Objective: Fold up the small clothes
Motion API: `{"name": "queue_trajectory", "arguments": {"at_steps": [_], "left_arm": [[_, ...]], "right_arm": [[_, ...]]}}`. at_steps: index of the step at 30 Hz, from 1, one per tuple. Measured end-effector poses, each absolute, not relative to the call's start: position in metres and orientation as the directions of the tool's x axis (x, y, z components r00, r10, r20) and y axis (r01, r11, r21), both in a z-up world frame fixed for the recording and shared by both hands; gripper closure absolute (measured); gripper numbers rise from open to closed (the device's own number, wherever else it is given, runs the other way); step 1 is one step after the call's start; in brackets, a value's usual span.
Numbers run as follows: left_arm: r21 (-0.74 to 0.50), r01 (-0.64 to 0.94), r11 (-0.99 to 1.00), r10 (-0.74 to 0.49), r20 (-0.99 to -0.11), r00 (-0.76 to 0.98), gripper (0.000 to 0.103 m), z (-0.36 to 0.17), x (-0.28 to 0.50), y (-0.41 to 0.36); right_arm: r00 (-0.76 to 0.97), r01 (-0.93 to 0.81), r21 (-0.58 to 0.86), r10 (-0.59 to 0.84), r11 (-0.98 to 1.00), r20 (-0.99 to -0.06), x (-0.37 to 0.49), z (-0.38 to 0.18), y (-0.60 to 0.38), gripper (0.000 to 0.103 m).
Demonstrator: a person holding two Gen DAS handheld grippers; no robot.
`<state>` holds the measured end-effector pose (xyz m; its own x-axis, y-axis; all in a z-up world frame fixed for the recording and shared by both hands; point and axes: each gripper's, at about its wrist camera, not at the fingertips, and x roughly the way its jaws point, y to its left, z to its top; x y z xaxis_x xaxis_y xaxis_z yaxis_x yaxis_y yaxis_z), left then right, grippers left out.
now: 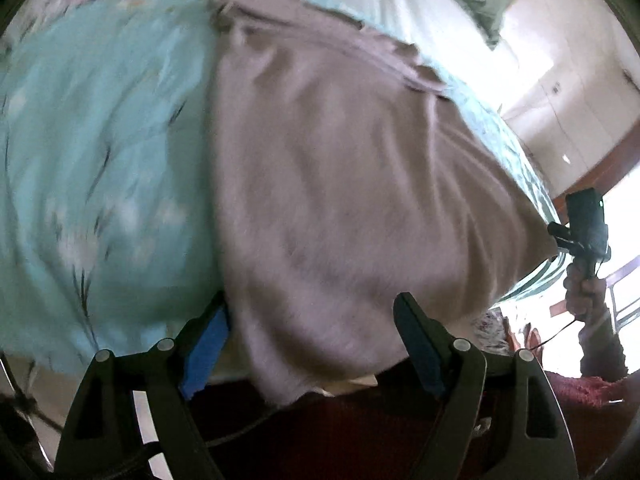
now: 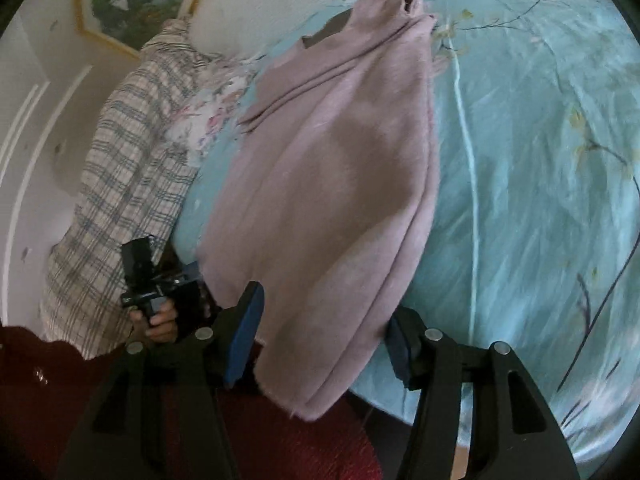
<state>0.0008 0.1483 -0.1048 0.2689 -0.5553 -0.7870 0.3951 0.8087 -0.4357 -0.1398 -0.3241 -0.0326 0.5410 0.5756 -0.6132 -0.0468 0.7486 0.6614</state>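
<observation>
On the teal floral bedspread (image 2: 540, 160), the soft, limp mauve garment (image 2: 332, 200) lies between both wide-open tongs, left gripper (image 1: 316, 344) and right gripper (image 2: 324, 336); pinch its near hem corners.

- Left gripper (image 1: 316, 320): jaws spread wide, blue-padded fingers (image 1: 208, 344) apart.
- Right gripper (image 2: 324, 328): jaws likewise spread wide, pads (image 2: 244, 336) apart.
- Right hand (image 1: 586, 288) grips its handle upright.
- Left hand (image 2: 158, 322) wraps its handle.

No readable text, label, brand, number or sign shows in either wrist view.
</observation>
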Motion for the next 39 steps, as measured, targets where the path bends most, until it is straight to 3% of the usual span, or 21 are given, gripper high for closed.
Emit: {"name": "queue_trajectory", "arguments": {"at_steps": [4, 8, 11, 19, 20, 22, 26, 28, 31, 32, 33, 34, 39], "left_arm": [[-0.497, 0.362, 0.788, -0.601, -0.749, 0.279, 0.022, -0.112, -0.001, 0.156], [-0.527, 0.393, 0.754, -0.64, -0.723, 0.258, 0.022, -0.113, -0.005, 0.153], [-0.547, 0.408, 0.731, -0.663, -0.713, 0.231, 0.026, -0.115, -0.004, 0.154], [-0.629, 0.387, 0.674, -0.726, -0.659, 0.195, 0.073, -0.127, 0.003, 0.169], [-0.638, 0.379, 0.67, -0.732, -0.653, 0.195, 0.076, -0.129, 0.003, 0.171], [-0.627, 0.373, 0.684, -0.721, -0.66, 0.211, 0.097, -0.129, 0.001, 0.174], [-0.616, 0.39, 0.684, -0.721, -0.653, 0.234, 0.095, -0.121, -0.006, 0.171], [-0.61, 0.387, 0.691, -0.711, -0.67, 0.213, 0.083, -0.125, -0.002, 0.166], [-0.612, 0.379, 0.693, -0.705, -0.686, 0.182, 0.079, -0.132, 0.003, 0.155], [-0.604, 0.391, 0.694, -0.703, -0.686, 0.188, 0.08, -0.131, 0.003, 0.153], [-0.574, 0.41, 0.709, -0.686, -0.696, 0.212, 0.095, -0.126, 0.001, 0.15], [-0.555, 0.418, 0.719, -0.674, -0.702, 0.228, 0.098, -0.123, -0.001, 0.15], [-0.552, 0.409, 0.726, -0.682, -0.652, 0.332, 0.1, -0.091, -0.027, 0.174]], "right_arm": [[0.548, -0.053, 0.672, 0.584, 0.739, -0.599, -0.139, -0.036, -0.319, 0.045], [0.55, -0.041, 0.669, 0.576, 0.742, -0.605, -0.136, -0.04, -0.318, 0.063], [0.557, -0.035, 0.692, 0.589, 0.721, -0.586, -0.137, -0.043, -0.323, 0.066], [0.548, -0.052, 0.701, 0.607, 0.711, -0.575, -0.135, -0.044, -0.319, 0.066], [0.545, -0.056, 0.689, 0.6, 0.723, -0.585, -0.135, -0.043, -0.321, 0.069], [0.536, -0.052, 0.675, 0.591, 0.736, -0.602, -0.14, -0.043, -0.322, 0.09], [0.555, -0.039, 0.687, 0.588, 0.725, -0.589, -0.157, -0.044, -0.337, 0.094], [0.555, -0.035, 0.706, 0.601, 0.708, -0.575, -0.158, -0.048, -0.34, 0.094], [0.544, -0.035, 0.725, 0.622, 0.688, -0.564, -0.15, -0.056, -0.335, 0.09], [0.55, -0.04, 0.736, 0.63, 0.676, -0.548, -0.149, -0.057, -0.334, 0.09], [0.554, -0.043, 0.738, 0.631, 0.673, -0.543, -0.147, -0.057, -0.333, 0.09], [0.562, -0.045, 0.737, 0.627, 0.675, -0.54, -0.147, -0.057, -0.333, 0.09], [0.608, -0.059, 0.723, 0.599, 0.689, -0.521, -0.172, -0.047, -0.337, 0.095]]}}
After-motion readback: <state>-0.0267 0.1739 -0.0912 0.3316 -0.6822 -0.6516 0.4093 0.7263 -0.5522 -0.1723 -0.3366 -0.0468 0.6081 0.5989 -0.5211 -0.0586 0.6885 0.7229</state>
